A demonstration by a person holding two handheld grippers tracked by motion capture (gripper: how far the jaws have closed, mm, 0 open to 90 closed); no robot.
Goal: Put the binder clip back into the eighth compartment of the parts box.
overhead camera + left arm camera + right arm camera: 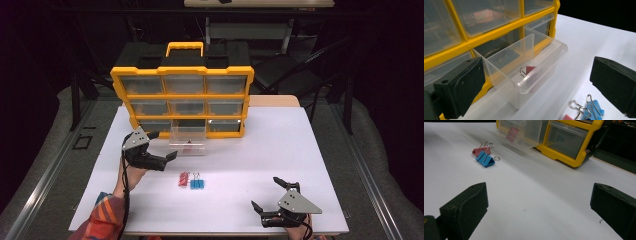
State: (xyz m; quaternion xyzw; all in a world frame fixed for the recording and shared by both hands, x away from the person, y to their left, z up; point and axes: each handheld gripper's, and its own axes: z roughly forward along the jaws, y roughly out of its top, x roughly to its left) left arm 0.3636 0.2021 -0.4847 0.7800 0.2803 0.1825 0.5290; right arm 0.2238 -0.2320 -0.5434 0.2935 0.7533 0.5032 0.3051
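Listing by high view first: white table [310, 150] bearing yellow-framed drawer organizer [182, 95] upright at far side, bottom-middle clear drawer [188, 140] pulled out toward near edge, red binder clip [189, 147] inside it; loose red binder clip [183, 179] and blue binder clip [197, 183] lying side by side, touching, on table just nearer than drawer; left gripper [165, 146] just left of drawer, jaws wide apart, nothing between them; right gripper [267, 194] near front right of table, well apart from clips, jaws spread, nothing gripped; striped sleeve [102, 217] at bottom left. Left gripper view: two black jaws far apart at frame sides, gripping nothing; clear drawer [529, 67] open between them and farther off, red clip [530, 71] with wire handle resting against drawer's front wall; blue clip [594, 110] and edge of red clip [567, 117] on table at lower right. Right gripper view: jaws wide open over bare table [536, 195]; red clip [481, 150] and blue clip [484, 158] touching, far left; organizer [569, 142] at top, drawer [521, 132] blurred, red clip [512, 133] within.
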